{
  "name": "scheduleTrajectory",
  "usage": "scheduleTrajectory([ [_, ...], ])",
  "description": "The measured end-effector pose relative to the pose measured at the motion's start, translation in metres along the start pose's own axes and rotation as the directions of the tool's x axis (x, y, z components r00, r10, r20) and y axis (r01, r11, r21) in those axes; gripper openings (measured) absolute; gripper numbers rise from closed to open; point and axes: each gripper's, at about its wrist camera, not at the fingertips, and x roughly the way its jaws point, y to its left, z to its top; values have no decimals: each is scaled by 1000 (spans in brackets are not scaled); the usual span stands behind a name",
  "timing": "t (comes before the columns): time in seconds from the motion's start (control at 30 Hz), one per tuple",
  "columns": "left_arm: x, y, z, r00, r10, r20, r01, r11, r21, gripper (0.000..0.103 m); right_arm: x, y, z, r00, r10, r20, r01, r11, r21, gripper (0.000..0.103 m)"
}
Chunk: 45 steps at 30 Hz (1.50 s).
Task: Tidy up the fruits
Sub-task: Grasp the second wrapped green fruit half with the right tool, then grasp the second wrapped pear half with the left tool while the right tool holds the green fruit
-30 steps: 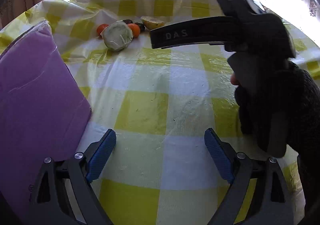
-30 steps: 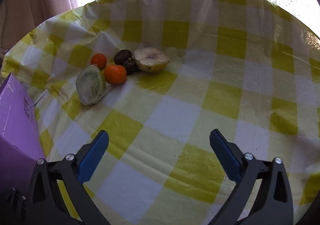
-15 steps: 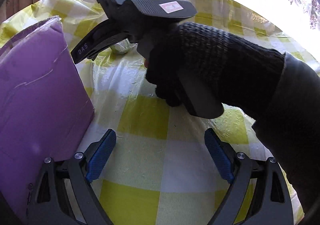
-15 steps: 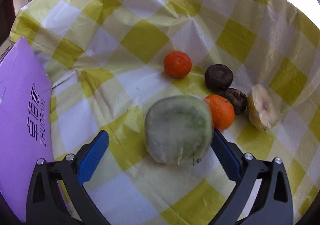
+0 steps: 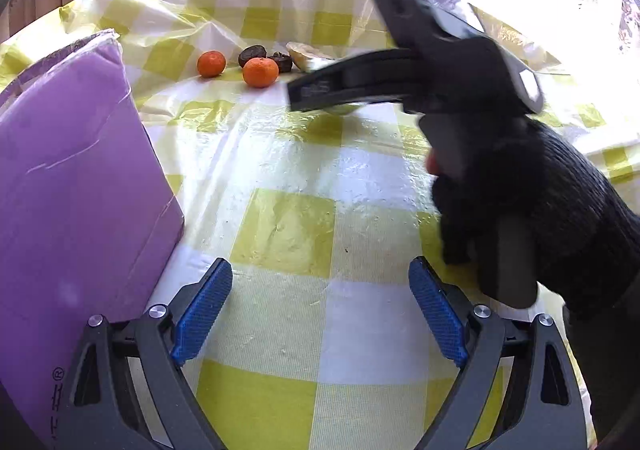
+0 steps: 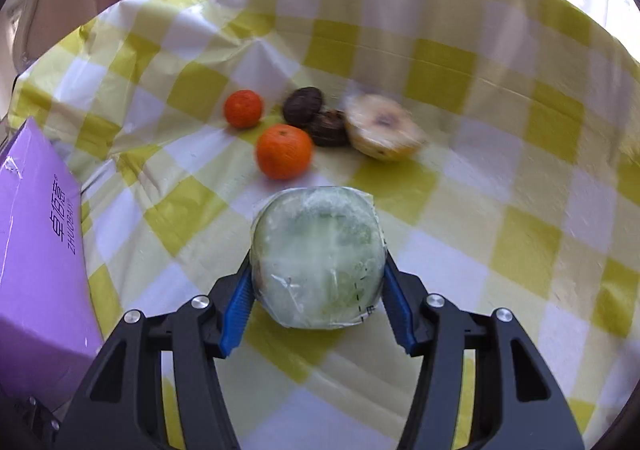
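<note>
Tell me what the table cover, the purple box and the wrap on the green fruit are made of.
Table cover: likely thin plastic sheet, glossy, with creases and glare.
Purple box: probably coated cardboard, smooth, with folded edges and printed lettering.
Wrap on the green fruit: seemingly clear cling film, wrinkled and shiny, held in the right tool.

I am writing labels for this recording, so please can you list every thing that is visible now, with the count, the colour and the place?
wrapped melon half: 1, pale green, between the right gripper's blue pads
tangerines: 2, orange, beyond the melon
dark round fruits: 2, brown-black, touching, behind the tangerines
cut fruit half: 1, cream-yellow, right of the dark fruits
box: 1, purple, left side
tablecloth: 1, yellow-white checks, under everything
left gripper: open, empty
right gripper: shut on the melon
</note>
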Motion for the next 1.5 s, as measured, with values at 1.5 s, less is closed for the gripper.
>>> scheduleTrajectory([
  [1.5, 187, -45, 217, 910, 414, 31, -413, 895, 172, 87, -72, -134, -81, 990, -16, 137, -49, 886, 460, 58],
])
